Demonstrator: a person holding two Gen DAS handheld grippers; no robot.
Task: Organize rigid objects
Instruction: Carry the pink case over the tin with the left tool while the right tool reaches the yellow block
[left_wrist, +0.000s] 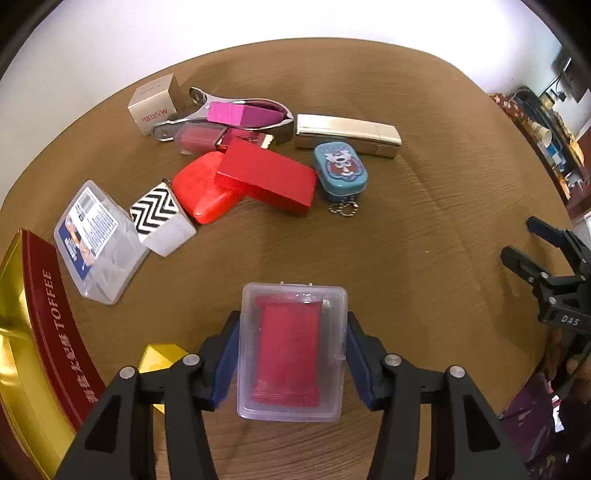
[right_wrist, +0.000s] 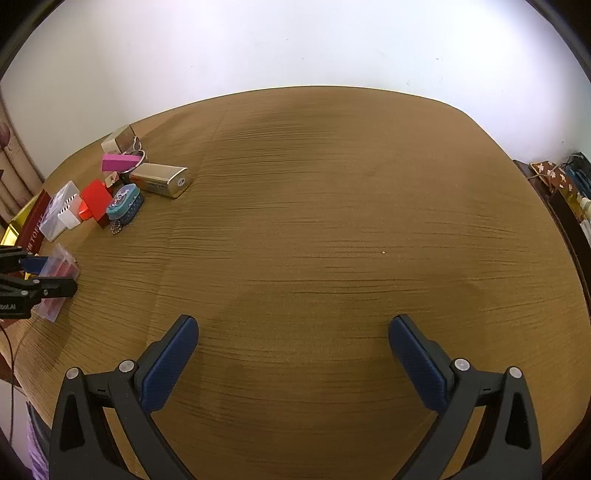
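Observation:
A clear plastic box (left_wrist: 291, 350) with a red packet inside lies on the brown tablecloth, and my left gripper (left_wrist: 292, 317) is shut on it, blue pads pressed against its two long sides. The same box (right_wrist: 61, 266) shows at the far left of the right wrist view. Beyond it lies a cluster of items: a red box (left_wrist: 266, 181), a red rounded case (left_wrist: 201, 192), a blue tin (left_wrist: 340, 168) with a ball chain, a metallic bar-shaped box (left_wrist: 347, 134), a zigzag-patterned box (left_wrist: 159, 214) and a labelled clear case (left_wrist: 98, 240). My right gripper (right_wrist: 294, 321) stands open over bare cloth, nothing between its fingers.
A red and gold toffee tin (left_wrist: 44, 306) sits at the left edge, with a gold piece (left_wrist: 159, 358) beside my left fingers. At the back lie a magenta block (left_wrist: 240, 114), a metal tool (left_wrist: 184, 118) and a cream carton (left_wrist: 155, 105). The right gripper (left_wrist: 519, 239) hovers right.

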